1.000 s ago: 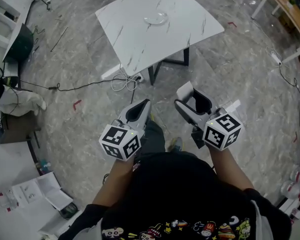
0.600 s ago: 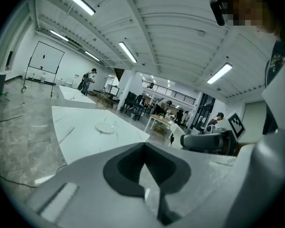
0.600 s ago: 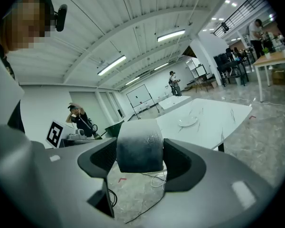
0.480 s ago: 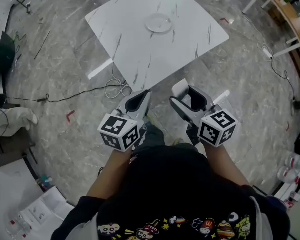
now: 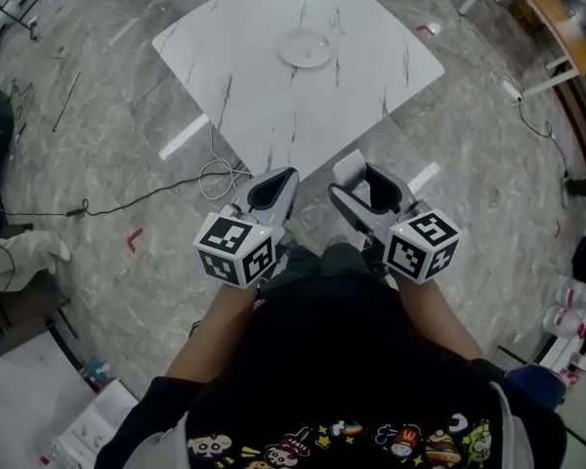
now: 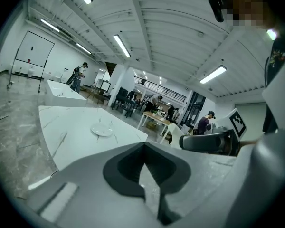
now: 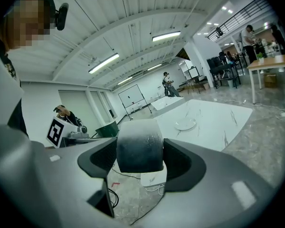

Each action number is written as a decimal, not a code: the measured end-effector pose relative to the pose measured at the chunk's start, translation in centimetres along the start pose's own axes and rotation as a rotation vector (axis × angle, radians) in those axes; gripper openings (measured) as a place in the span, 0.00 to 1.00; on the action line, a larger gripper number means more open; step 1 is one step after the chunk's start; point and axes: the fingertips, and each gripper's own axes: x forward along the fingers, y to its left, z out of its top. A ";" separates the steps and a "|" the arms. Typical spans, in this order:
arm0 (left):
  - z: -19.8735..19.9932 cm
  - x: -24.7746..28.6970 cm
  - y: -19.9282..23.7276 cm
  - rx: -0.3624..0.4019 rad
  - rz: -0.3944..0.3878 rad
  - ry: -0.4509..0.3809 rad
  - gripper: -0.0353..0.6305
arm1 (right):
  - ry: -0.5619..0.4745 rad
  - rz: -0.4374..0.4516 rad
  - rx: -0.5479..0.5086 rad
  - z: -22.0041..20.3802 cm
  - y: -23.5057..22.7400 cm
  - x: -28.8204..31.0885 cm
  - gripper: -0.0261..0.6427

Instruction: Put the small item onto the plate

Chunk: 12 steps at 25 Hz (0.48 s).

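A small clear plate lies on the white marble table, well ahead of both grippers. My right gripper is held at waist height over the floor, short of the table's near corner, shut on a small dark cylindrical item with a whitish top. In the right gripper view the plate shows beyond the right gripper. My left gripper is beside it, shut with nothing in it. The left gripper view has the plate far past the closed left gripper.
Loose cables and a white bar lie on the marble floor by the table. A wooden table stands at the upper right. Several people are in the hall's background.
The table and plate have come closer and lower in the head view as the person walks toward them. Both grippers keep their pose and grip.
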 end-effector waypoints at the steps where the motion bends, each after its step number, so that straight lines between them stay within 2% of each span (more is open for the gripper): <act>1: 0.2 0.1 0.0 0.001 -0.005 0.001 0.05 | -0.002 -0.002 0.000 0.2 0.0 0.1 0.53; 12: 1.6 1.7 0.8 0.040 -0.030 0.023 0.05 | -0.009 0.016 -0.010 1.5 -0.5 2.1 0.53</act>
